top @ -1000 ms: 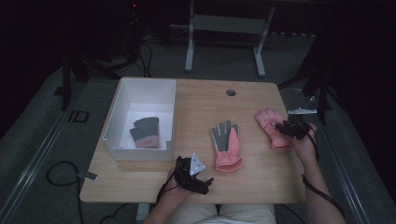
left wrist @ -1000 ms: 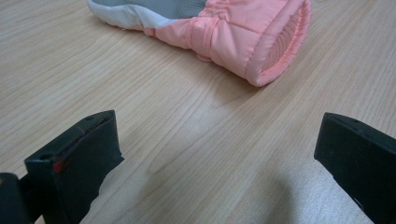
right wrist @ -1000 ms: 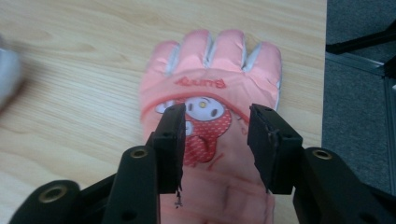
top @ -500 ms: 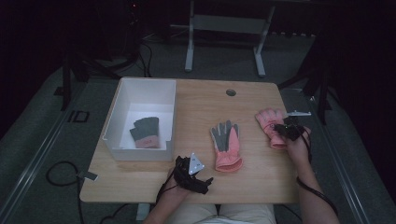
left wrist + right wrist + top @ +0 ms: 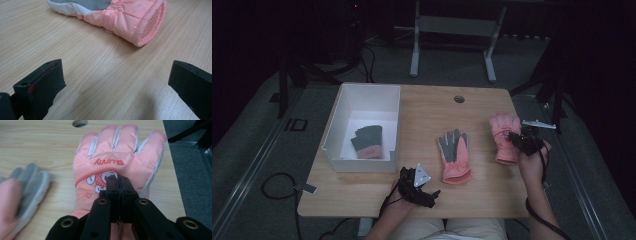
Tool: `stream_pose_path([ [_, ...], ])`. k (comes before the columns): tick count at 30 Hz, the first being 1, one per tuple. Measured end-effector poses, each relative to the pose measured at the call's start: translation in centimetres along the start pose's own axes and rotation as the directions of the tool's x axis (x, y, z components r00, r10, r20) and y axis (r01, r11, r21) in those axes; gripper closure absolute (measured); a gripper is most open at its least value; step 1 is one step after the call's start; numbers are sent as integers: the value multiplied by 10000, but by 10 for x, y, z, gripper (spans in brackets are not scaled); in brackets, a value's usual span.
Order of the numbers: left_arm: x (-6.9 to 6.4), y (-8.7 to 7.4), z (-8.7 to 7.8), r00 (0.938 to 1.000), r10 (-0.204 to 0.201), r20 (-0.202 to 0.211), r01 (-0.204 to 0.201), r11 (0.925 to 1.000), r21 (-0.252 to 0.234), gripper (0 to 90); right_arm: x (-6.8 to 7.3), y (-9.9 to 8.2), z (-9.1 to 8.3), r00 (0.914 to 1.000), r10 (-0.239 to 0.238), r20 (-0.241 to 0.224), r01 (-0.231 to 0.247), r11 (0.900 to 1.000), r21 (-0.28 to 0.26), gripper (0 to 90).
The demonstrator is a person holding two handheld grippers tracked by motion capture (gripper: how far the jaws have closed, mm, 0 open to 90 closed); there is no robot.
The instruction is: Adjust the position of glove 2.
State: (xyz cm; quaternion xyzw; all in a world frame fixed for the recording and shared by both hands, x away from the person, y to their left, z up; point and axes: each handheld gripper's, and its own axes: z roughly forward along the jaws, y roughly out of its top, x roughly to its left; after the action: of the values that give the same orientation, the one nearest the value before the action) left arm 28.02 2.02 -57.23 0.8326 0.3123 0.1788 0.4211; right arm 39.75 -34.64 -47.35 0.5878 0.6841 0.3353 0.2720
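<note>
So far one glove (image 5: 367, 141) lies in the white bin (image 5: 343, 106) at ten o'clock on the desk (image 5: 422, 115); two are left. The right tool (image 5: 117, 178), its jaws having just closed, pinches the back of the pink glove (image 5: 120, 152) at three o'clock, probably gripping fabric, though the pinch itself is hidden. The grey-palmed glove (image 5: 454, 156) waits at centre, just beyond the left tool (image 5: 426, 195), whose jaws stand apart.
</note>
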Motion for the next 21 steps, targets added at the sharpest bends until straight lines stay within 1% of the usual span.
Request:
stream_pose_path([
  [1, 0, 0, 0, 10000, -62, 26, 62, 10000, -52, 0, 10, -3, -11, 9999, 101, 48, -100, 9999, -69, 879],
  [2, 0, 0, 0, 10000, -62, 26, 62, 10000, -52, 0, 10, -3, -11, 9999, 101, 48, -100, 9999, -69, 879],
  [3, 0, 0, 0, 10000, -78, 31, 78, 9999, -64, 0, 16, -6, -16, 10000, 66, 65, -66, 10000, -53, 879],
  [4, 1, 0, 0, 10000, -66, 35, 66, 10000, -64, 0, 26, -11, -23, 9998, 9, 179, -7, 9999, -106, 879],
  [5, 1, 0, 0, 10000, -66, 35, 66, 10000, -64, 0, 26, -11, -23, 9998, 9, 179, -7, 9999, -106, 879],
  [6, 1, 0, 0, 10000, -67, 26, 67, 10000, -69, 0, 34, -17, -28, 9998, -13, 193, 15, 10000, -67, 880],
  [7, 1, 0, 0, 10000, -67, 26, 67, 10000, -69, 0, 37, -20, -29, 9998, 19, 186, -19, 10000, -43, 880],
  [8, 0, 0, -1, 10000, -71, 17, 71, 9999, -85, 0, 37, -20, -29, 9998, 19, 186, -19, 10000, -43, 880],
  [9, 0, 0, 0, 10000, -80, 15, 80, 9999, -100, 0, 42, -26, -29, 9999, 93, 133, -94, 9999, 56, 880],
  [10, 0, 0, -1, 10000, -43, -5, 43, 10000, -61, 0, 42, -26, -29, 9999, 93, 133, -94, 9999, 56, 880],
  [12, 0, 0, -1, 10000, -67, 8, 67, 9999, -79, 0, 49, -32, -27, 9998, 178, -3, -178, 9997, 155, 880],
  [13, 0, 0, 0, 10000, -70, -11, 69, 9999, -89, 0, 49, -32, -27, 9998, 178, -3, -178, 9997, 155, 880],
  [14, 0, 0, 0, 10000, -66, -13, 66, 9999, -79, 0, 54, -37, -24, 9996, 248, -113, -245, 9994, 254, 879],
  [16, 0, 0, 0, 10000, -56, -30, 55, 10000, -75, 0, 56, -39, -22, 9996, 242, -129, -238, 9993, 299, 879],
  [18, 0, 0, -1, 10000, -86, -42, 85, 9999, -119, 0, 59, -43, -17, 9997, 231, -45, -229, 9987, 461, 880],
  [20, 0, 0, -1, 10000, -57, -61, 57, 9999, -92, 0, 63, -49, -11, 9996, 163, 237, -175, 9984, 531, 880],
  [21, 0, 0, 0, 10000, -54, -63, 53, 10000, -82, 0, 63, -49, -11, 9996, 163, 237, -175, 9984, 531, 880],
])
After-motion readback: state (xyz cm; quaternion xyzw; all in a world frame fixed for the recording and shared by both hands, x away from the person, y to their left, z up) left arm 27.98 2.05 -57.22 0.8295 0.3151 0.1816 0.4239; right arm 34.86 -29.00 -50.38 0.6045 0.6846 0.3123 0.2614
